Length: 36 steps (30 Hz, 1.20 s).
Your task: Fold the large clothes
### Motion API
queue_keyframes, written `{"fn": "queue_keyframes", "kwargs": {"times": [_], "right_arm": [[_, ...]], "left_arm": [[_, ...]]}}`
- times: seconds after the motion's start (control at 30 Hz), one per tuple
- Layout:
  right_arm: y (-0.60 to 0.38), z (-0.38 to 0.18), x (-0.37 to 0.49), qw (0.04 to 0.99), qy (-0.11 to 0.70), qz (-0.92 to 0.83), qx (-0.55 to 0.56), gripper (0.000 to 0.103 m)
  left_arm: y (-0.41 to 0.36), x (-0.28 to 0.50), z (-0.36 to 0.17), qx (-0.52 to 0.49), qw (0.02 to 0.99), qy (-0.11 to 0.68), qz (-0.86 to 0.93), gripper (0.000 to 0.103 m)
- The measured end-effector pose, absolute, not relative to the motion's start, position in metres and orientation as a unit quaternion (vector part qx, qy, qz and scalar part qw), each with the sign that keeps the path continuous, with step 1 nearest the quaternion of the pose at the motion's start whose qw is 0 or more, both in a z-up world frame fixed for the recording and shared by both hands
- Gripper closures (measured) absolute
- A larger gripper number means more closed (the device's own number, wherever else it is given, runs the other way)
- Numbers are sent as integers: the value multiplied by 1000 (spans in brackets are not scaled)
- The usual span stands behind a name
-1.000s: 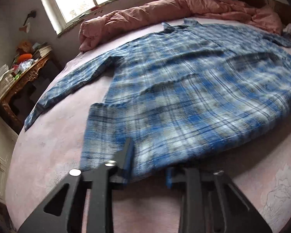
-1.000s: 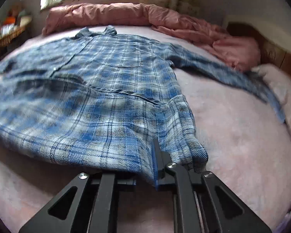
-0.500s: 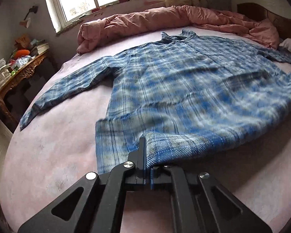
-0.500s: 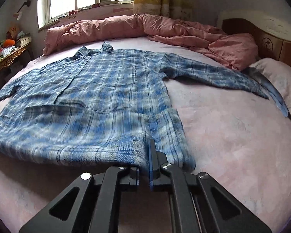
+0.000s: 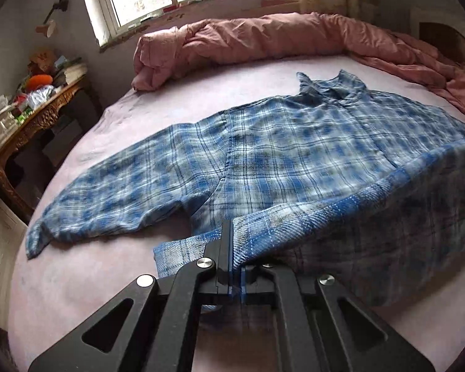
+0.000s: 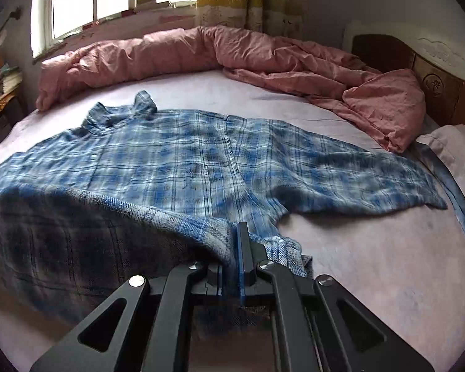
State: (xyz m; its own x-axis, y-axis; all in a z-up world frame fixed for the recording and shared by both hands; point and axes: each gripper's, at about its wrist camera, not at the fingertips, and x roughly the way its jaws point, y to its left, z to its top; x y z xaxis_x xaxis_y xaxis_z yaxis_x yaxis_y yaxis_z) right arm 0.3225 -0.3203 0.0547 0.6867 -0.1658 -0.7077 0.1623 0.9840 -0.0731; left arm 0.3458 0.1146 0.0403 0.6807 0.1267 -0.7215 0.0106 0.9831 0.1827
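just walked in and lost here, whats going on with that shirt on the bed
A person is folding a blue plaid shirt spread on the pink bed, with a handheld gripper in each hand. The left tongs and the right tongs are each clamped on the shirt's bottom hem, which is raised off the bed and held over the lower body of the shirt. Collar and both sleeves lie flat. A pink duvet is bunched along the far edge.
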Motion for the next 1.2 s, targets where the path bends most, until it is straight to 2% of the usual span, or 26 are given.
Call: {"fn": "queue_keyframes", "kwargs": {"times": [0.27,0.4,0.53,0.63,0.67,0.7,0.73,0.77,0.8,1.07,1.2], "right_arm": [[-317,14,360,922,377,-86,-2,98],[-316,9,365,920,388,-59,-7,98],[-325,11,361,924,380,-47,17,98],[-327,9,360,922,384,-45,23,98],[-327,9,360,922,384,-45,24,98],[-327,9,360,922,383,-45,25,98],[-327,9,359,922,383,-45,26,98],[-328,9,359,922,383,-46,26,98],[-328,9,358,922,384,-45,26,98],[-332,37,322,920,388,-49,1,98],[-337,26,331,918,393,-52,10,98]], "left_arm": [[128,379,-14,32,918,394,39,98],[135,377,-9,6,922,387,24,96],[128,375,-14,24,919,392,20,94],[127,372,-12,29,923,384,24,83],[127,370,-11,28,924,380,25,72],[128,368,-9,26,926,376,27,66],[131,366,-8,24,927,373,28,66],[132,365,-8,22,928,372,29,76],[133,363,-7,23,928,370,34,100],[138,337,16,24,930,367,27,100],[133,345,2,42,924,379,32,96]]}}
